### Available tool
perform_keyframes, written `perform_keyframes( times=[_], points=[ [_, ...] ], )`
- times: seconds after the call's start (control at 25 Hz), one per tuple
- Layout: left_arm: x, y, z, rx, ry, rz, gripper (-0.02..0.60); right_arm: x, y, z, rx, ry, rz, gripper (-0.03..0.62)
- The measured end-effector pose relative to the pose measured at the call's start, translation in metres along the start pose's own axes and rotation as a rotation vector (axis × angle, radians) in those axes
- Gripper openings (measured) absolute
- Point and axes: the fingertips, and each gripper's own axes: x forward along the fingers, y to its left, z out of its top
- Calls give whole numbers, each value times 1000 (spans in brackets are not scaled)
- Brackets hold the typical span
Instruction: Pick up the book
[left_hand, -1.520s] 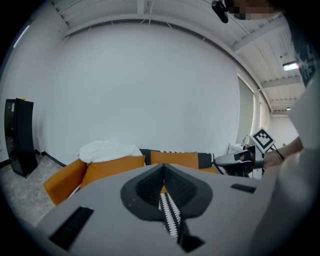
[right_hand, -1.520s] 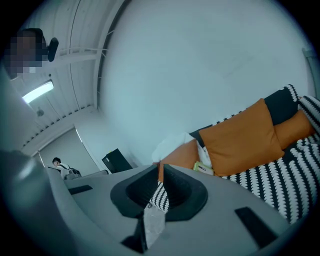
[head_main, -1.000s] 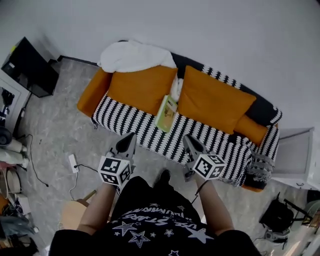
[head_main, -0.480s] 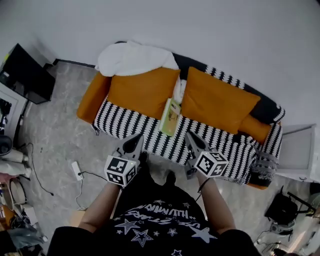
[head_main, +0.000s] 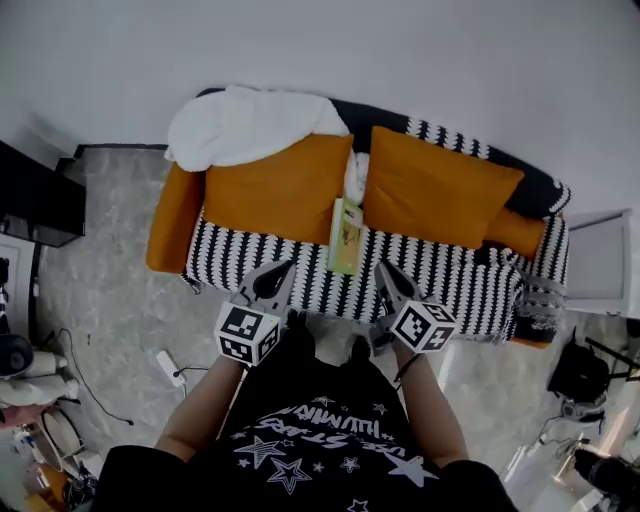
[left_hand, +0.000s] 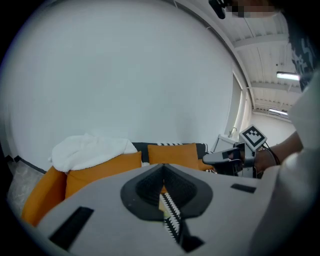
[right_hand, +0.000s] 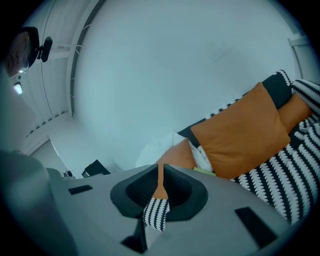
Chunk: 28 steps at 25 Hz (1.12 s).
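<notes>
A thin green-and-yellow book (head_main: 346, 235) lies on the striped sofa seat (head_main: 260, 255), in the gap between two orange cushions. My left gripper (head_main: 281, 269) hovers over the seat's front edge, left of the book and short of it, jaws shut and empty. My right gripper (head_main: 385, 271) hangs level with it on the book's right, also shut and empty. In the left gripper view the left gripper (left_hand: 163, 168) points at the cushions. In the right gripper view the right gripper (right_hand: 160, 167) points at the sofa back, and a green sliver of the book (right_hand: 205, 171) shows beneath the orange cushion (right_hand: 240, 135).
A white blanket (head_main: 240, 125) is heaped on the sofa's back left. A left orange cushion (head_main: 275, 190) and a right orange cushion (head_main: 435, 190) flank the book. A white side table (head_main: 598, 262) stands at the sofa's right end and a black cabinet (head_main: 35, 195) at far left. Cables and a power strip (head_main: 165, 367) lie on the floor.
The person has stepped closer to the sofa. Both grippers have moved forward, from over the floor to the seat's front edge, on either side of the book. Both jaws stay shut.
</notes>
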Motion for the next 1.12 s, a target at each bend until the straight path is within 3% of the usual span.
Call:
perform_keyframes(
  times=[0.28,0.68,1.12],
  points=[
    [33,28,-5,16,60,-107,5,17,-13,-10,68,-40,-114,48],
    [68,41,-26,33,141,-245,5,40,-18,-31,35,-68,-224,48],
    [78,59,-55,21,190,-281,5,69,-17,-71,-31,28,-249,48]
  ],
)
